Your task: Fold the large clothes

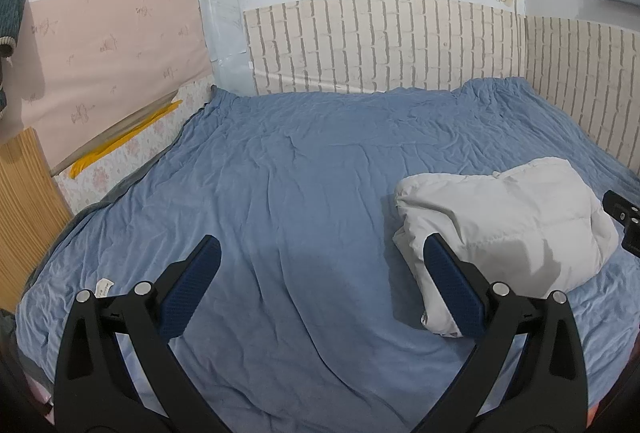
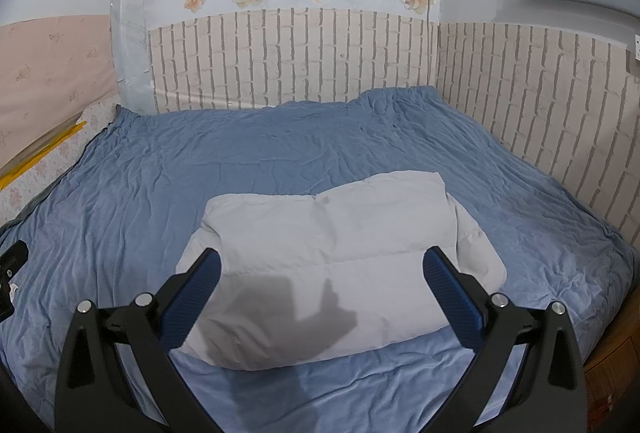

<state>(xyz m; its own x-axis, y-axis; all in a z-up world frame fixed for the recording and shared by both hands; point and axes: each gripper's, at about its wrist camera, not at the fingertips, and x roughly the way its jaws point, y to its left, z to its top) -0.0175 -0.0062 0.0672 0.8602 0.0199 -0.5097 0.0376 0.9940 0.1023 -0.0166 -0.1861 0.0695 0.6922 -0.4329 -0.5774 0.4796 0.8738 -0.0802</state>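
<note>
A white puffy jacket [image 2: 332, 265] lies folded into a compact bundle on the blue bedsheet [image 2: 200, 161]. In the left wrist view the jacket [image 1: 508, 229] sits at the right. My left gripper [image 1: 322, 253] is open and empty, held above the sheet to the left of the jacket. My right gripper [image 2: 322, 265] is open and empty, held above the jacket with its shadow on it. Part of the right gripper [image 1: 626, 221] shows at the right edge of the left wrist view, and part of the left gripper [image 2: 10, 277] at the left edge of the right wrist view.
A brick-pattern wall panel [image 2: 300, 57] runs along the far and right sides of the bed. A pink panel [image 1: 112, 61] and a yellow strip [image 1: 124, 141] stand at the left. A wooden board [image 1: 28, 209] is at the near left.
</note>
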